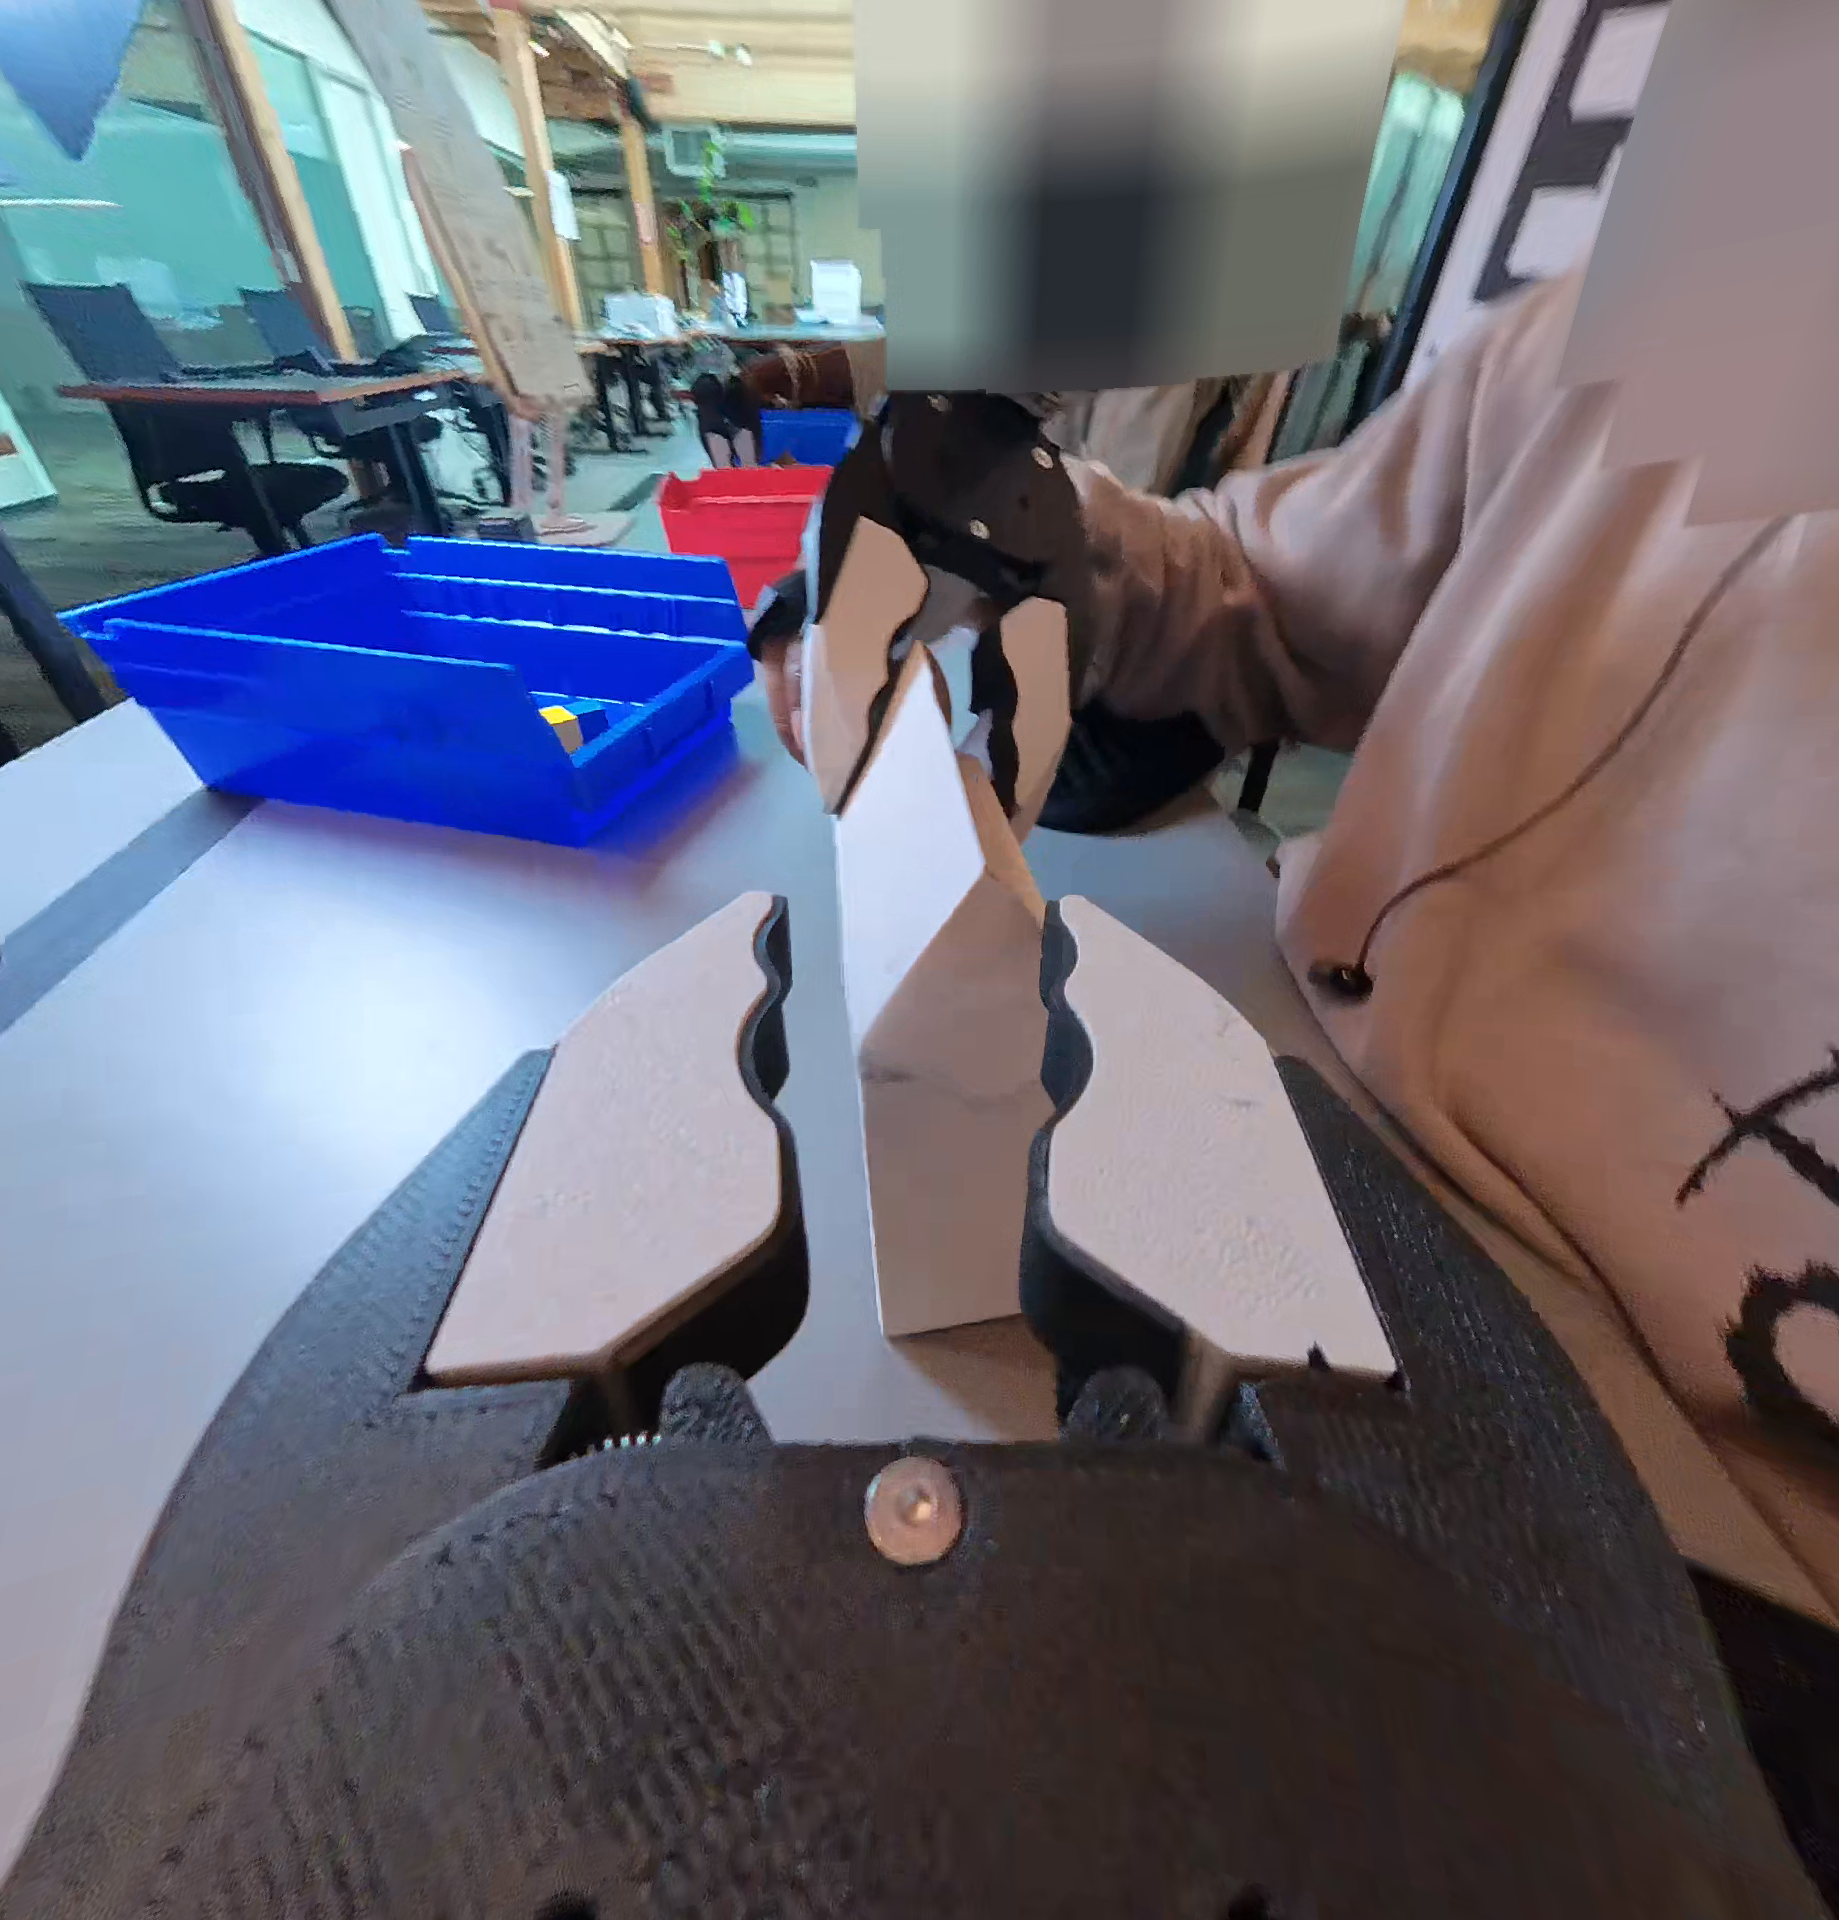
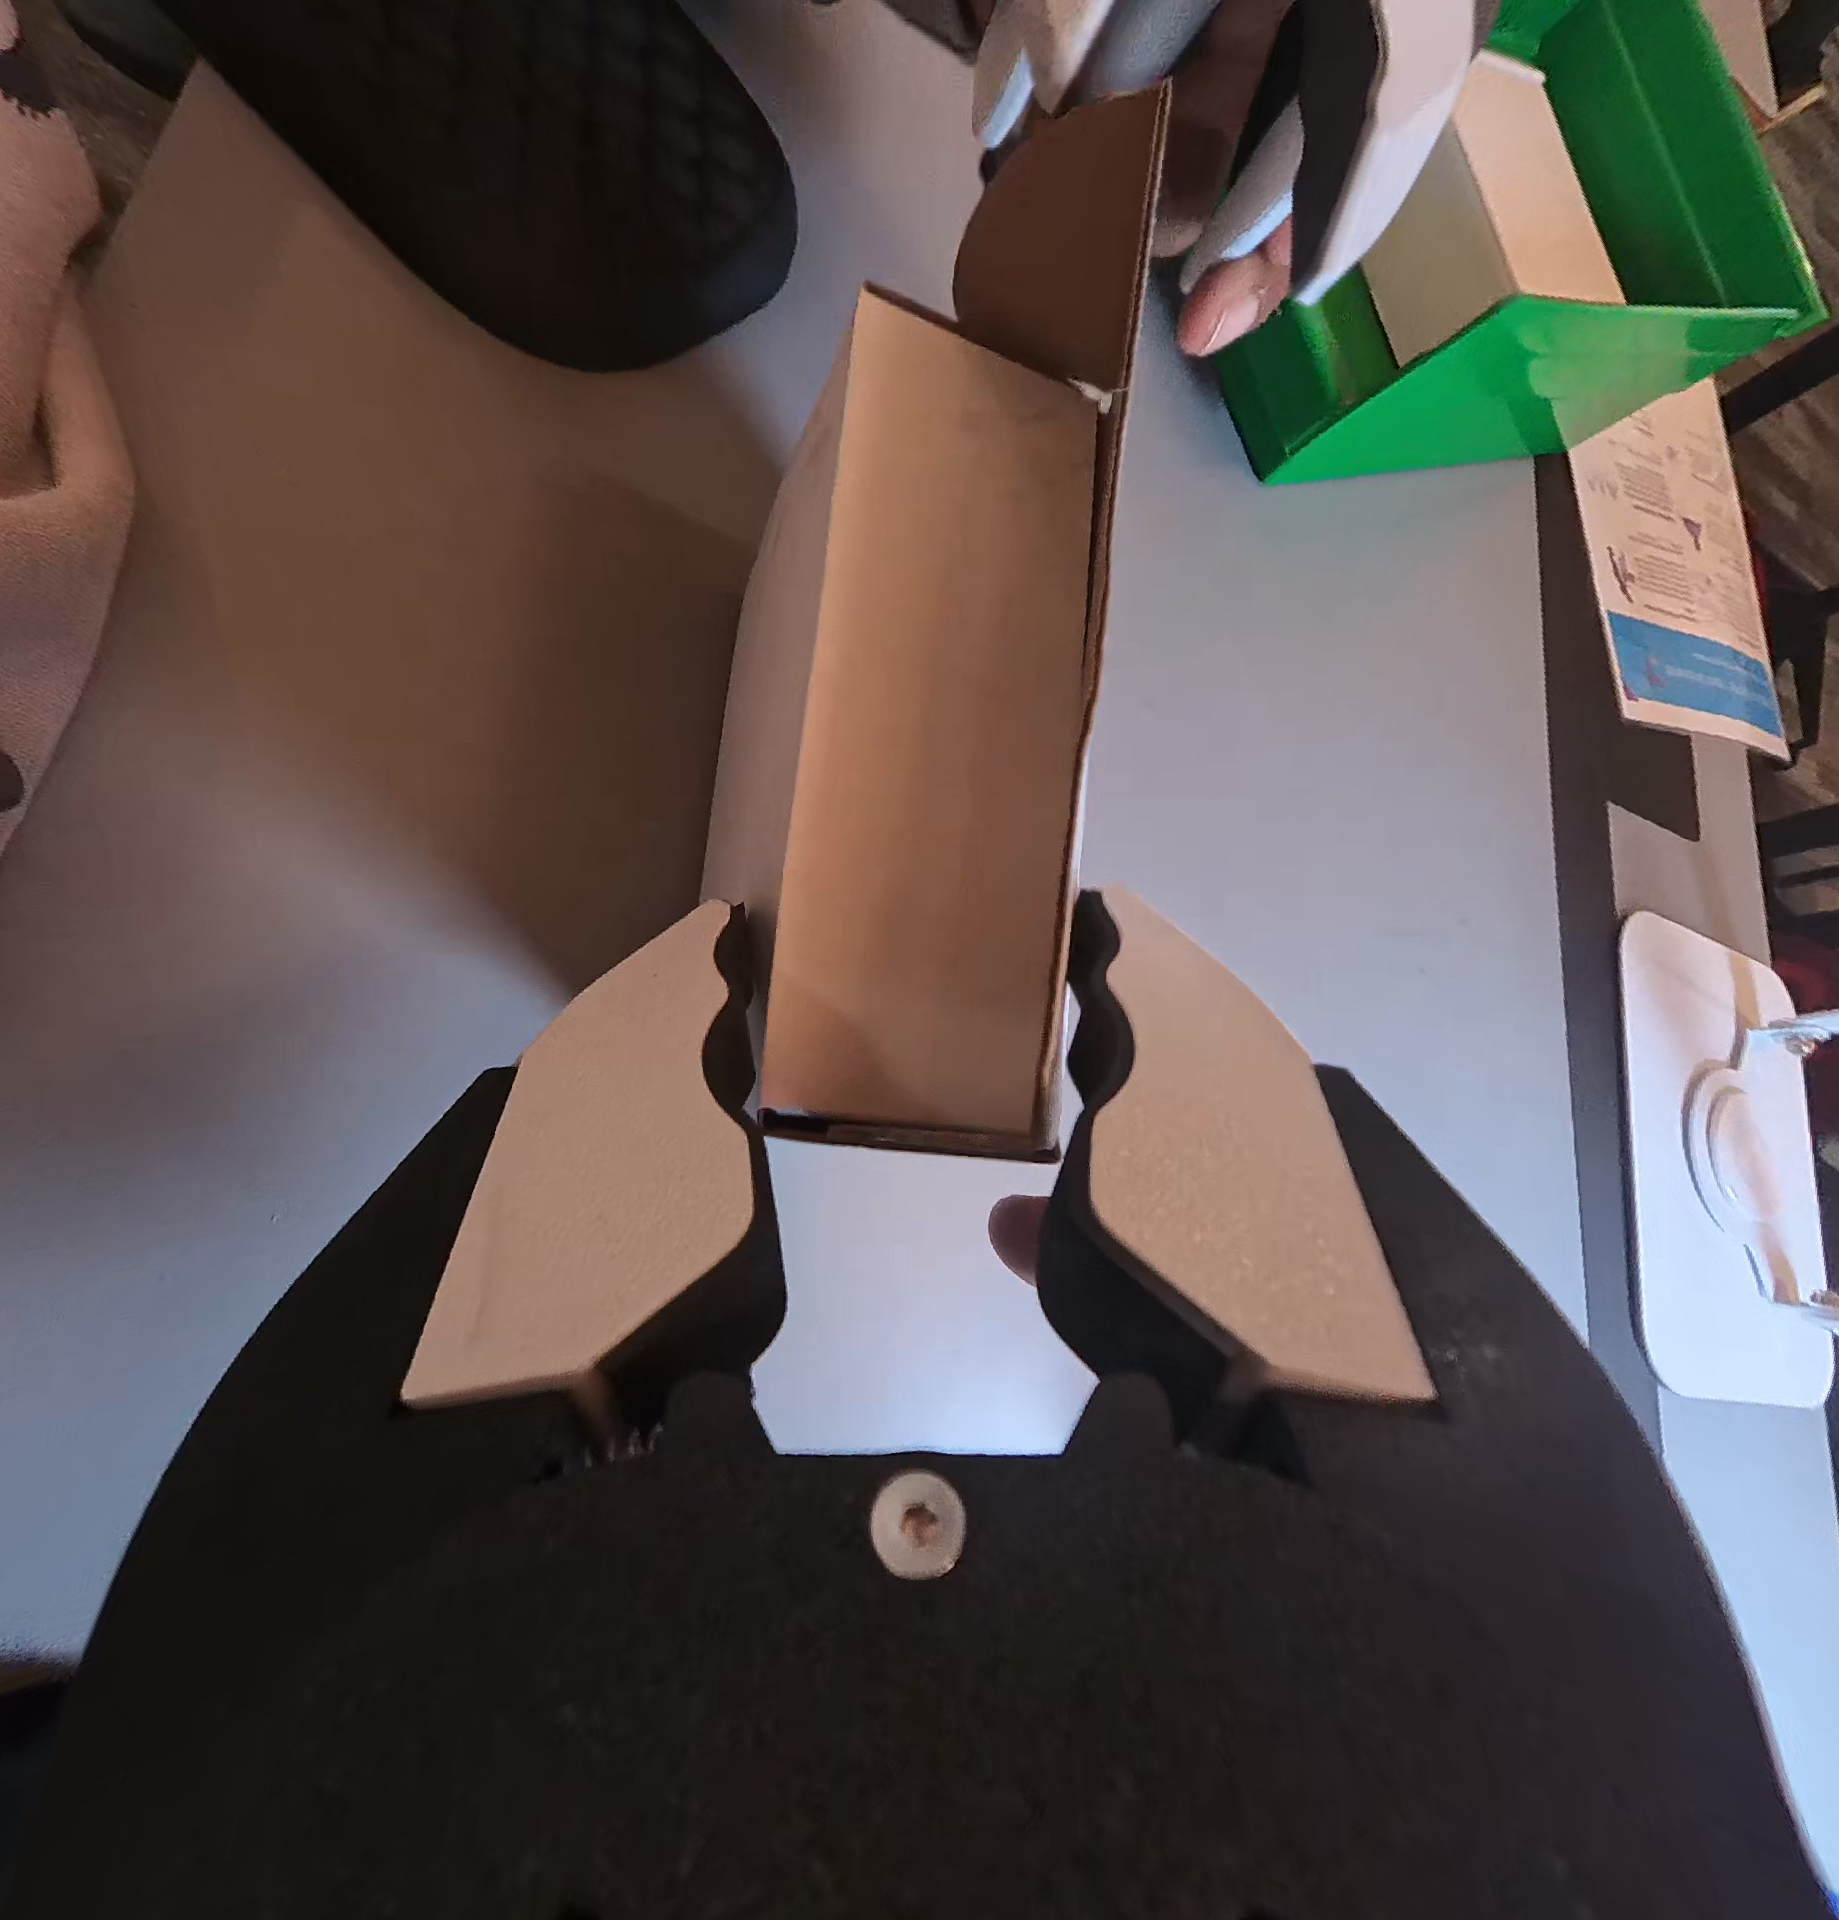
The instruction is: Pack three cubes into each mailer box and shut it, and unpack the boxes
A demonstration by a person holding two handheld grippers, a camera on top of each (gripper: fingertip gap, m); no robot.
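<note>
1. The right gripper (image 2: 910, 1029) had its two fingers on either side of one end of the mailer box (image 2: 936, 707), apparently clamping it, though contact on both sides was not plain.
2. The left gripper (image 1: 915, 1039) was at the box's other end; its right finger touched the cardboard while the left one stood clear, so I could not tell if it gripped.
3. The box was held above the table (image 2: 1310, 727), open and seemingly empty, its long axis running straight from one gripper to the other.
4. A cube (image 1: 567, 722) lay in the blue bin (image 1: 375, 707) beyond, nearer the left gripper, so that one seemed better placed to fetch it.
</note>
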